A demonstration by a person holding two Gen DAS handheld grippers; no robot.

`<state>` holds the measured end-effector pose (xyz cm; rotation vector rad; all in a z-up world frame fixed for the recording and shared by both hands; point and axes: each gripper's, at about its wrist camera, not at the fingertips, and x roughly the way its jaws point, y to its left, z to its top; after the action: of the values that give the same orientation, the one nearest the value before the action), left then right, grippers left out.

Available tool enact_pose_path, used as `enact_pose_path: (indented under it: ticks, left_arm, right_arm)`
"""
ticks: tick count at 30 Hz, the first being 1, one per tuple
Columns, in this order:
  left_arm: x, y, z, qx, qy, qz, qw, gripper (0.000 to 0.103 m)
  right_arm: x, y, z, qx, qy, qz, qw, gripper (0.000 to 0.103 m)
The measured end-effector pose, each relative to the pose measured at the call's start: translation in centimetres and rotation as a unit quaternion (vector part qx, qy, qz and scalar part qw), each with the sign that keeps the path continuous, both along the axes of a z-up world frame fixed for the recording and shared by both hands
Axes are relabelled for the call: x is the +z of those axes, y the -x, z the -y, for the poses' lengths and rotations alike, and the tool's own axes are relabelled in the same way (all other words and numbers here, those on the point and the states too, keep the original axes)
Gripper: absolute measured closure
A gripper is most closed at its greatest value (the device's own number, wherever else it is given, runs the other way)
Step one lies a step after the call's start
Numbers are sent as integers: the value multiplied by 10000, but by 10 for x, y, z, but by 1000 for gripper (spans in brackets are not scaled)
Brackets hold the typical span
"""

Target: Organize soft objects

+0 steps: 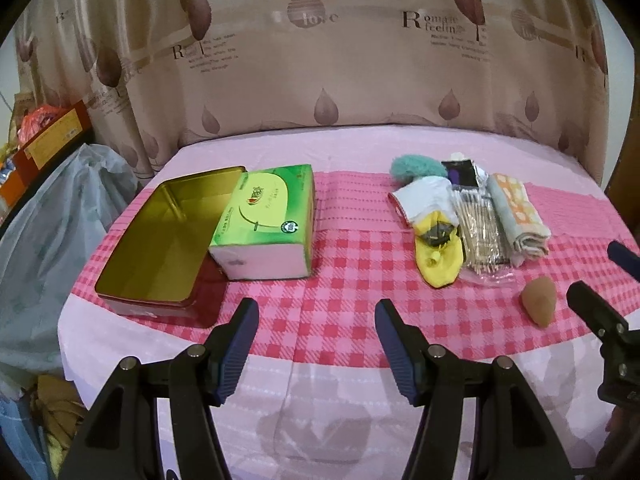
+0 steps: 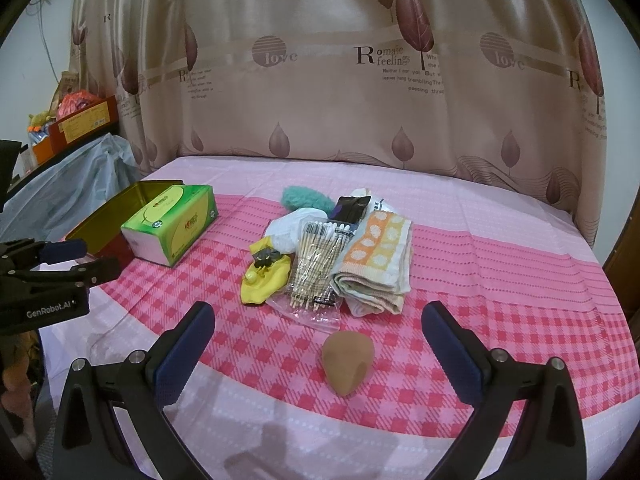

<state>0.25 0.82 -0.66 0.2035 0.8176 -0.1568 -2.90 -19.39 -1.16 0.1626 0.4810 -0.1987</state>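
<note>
While both jaws gape empty, the right hand-held gripper [image 2: 318, 334] frames a brown egg-shaped sponge [image 2: 348, 365] at lower centre — the left hand-held gripper [image 1: 316, 326] hovers below a green tissue pack [image 1: 266, 222] leaning on an open gold tin [image 1: 160, 236].

Brown sponge [image 2: 348, 361] lies alone near folded towel [image 2: 376, 264] and yellow sock [image 2: 267, 276].
</note>
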Motion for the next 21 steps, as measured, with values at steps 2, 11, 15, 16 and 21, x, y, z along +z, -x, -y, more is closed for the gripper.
enact_pose_path:
  ticks: [2, 11, 15, 16, 21]
  left_arm:
    - [0, 1, 1, -18, -13, -2, 10000, 41]
    - [1, 0, 0, 57, -68, -38, 10000, 41]
    - [1, -1, -2, 86, -92, -62, 9999, 41]
    - [1, -1, -2, 96, -103, -65, 9999, 41]
    - [-1, -3, -3, 144, -113, -96, 9998, 41]
  right_arm:
    - [-1, 0, 0, 2, -5, -1, 10000, 1]
    - [-3, 4, 0, 16, -15, -31, 10000, 1]
    - [-4, -2, -1, 23, -43, -86, 10000, 1]
    - [-4, -2, -2, 24, -51, -97, 9999, 1]
    - [-4, -4, 1, 19, -88, -180, 9998, 1]
